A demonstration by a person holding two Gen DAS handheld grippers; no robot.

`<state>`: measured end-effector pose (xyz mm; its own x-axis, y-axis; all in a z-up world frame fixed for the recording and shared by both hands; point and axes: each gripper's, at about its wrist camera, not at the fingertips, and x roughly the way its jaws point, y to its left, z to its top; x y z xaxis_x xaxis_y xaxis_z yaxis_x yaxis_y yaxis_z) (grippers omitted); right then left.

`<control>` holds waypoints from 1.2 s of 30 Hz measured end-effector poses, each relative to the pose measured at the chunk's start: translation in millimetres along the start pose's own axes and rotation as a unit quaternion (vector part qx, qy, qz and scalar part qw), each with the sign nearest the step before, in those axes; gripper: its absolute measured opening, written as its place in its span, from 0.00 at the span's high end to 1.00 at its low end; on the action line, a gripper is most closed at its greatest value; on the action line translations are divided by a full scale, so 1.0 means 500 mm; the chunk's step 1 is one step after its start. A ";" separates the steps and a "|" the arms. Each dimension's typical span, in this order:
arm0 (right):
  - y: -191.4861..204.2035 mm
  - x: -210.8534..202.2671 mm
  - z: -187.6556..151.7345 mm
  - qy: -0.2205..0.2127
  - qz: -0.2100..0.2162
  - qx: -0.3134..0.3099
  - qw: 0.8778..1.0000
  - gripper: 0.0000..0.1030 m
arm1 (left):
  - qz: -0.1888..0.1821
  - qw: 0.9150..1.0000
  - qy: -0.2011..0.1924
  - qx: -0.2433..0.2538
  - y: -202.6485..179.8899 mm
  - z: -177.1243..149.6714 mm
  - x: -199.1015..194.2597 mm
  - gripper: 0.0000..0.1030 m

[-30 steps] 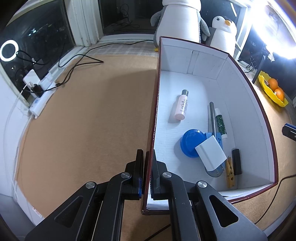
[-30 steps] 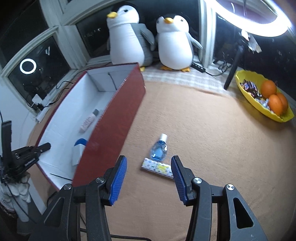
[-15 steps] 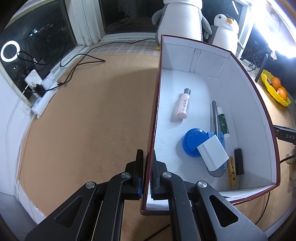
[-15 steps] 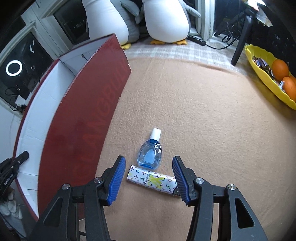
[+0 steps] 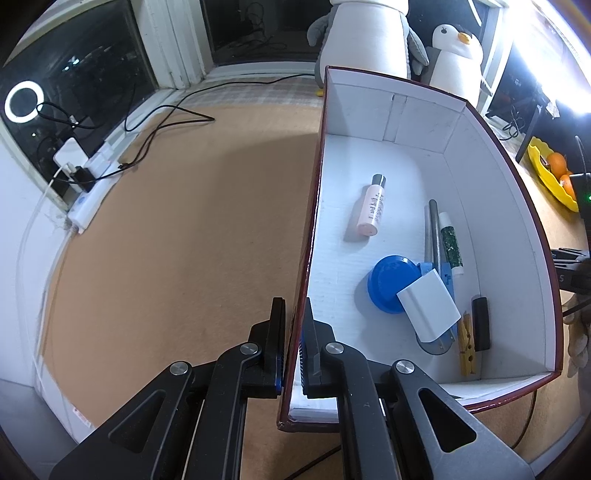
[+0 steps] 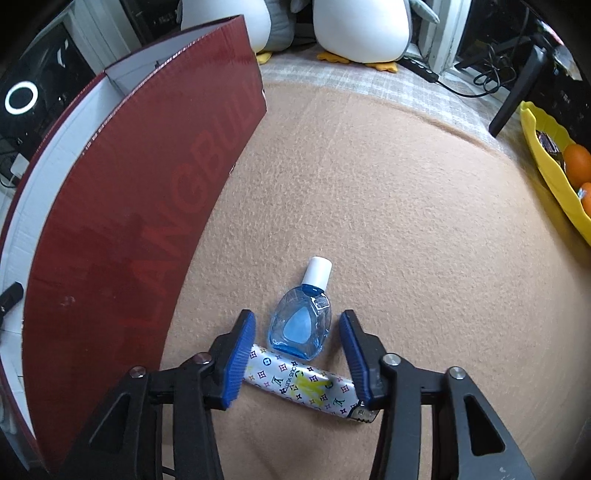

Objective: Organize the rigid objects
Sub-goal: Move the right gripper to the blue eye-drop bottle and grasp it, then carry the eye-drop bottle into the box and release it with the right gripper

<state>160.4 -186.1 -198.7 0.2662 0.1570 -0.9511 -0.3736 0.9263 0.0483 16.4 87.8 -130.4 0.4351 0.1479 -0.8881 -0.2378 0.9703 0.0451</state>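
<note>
While the left gripper [image 5: 293, 343] is clamped on the near end of the left wall of the box [image 5: 495, 140], one finger outside and one inside, the right gripper [image 6: 297, 350] stands open over the tan counter [image 6: 406, 221]. Nearest to the right gripper lies a patterned lighter [image 6: 303, 384], slantwise beneath its fingers, with its left end under the left finger and its metal end under the right one. Just past it, touching its upper edge, a small blue bottle [image 6: 300, 326] lies flat between the two fingertips, apart from both, its white cap pointing away. The box's red outer wall rises just left of this gripper.

Inside the box, on its white floor, the closest things sit toward the right wall: a wooden clothespin [image 5: 466, 349] and a black stick [image 5: 481, 325] side by side, then a white block [image 5: 430, 306] that overlaps a blue lid [image 5: 391, 282]. Beyond these lie a grey rod [image 5: 431, 229] and a green-speckled tube [image 5: 451, 242], side by side. Farther in, a pink bottle [image 5: 373, 210] lies alone, dark cap away. Past the box stand two toy penguins [image 6: 364, 26], and at the far right a yellow tray [image 6: 546, 173] holds oranges.
</note>
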 end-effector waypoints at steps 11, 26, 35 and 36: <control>-0.012 -0.007 -0.005 -0.011 0.004 0.010 1.000 0.72 | 0.002 1.000 -0.001 -0.002 0.000 -0.001 0.000 0.95; -0.003 -0.143 0.007 -0.091 0.021 0.028 0.995 0.72 | -0.007 1.000 -0.007 -0.003 0.003 -0.001 -0.001 0.95; 0.090 -0.219 0.026 -0.130 0.042 -0.018 0.991 0.72 | -0.022 1.000 -0.012 -0.009 0.012 -0.003 0.001 0.95; 0.101 -0.223 0.030 -0.132 0.044 -0.023 0.990 0.72 | -0.025 1.000 -0.012 -0.010 0.014 -0.003 0.002 0.95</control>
<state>125.5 -151.8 -85.7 0.4515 0.3257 -0.8307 -0.4439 0.8896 0.1076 14.0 94.4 -131.6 0.4676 0.1051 -0.8777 -0.2323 0.9726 -0.0072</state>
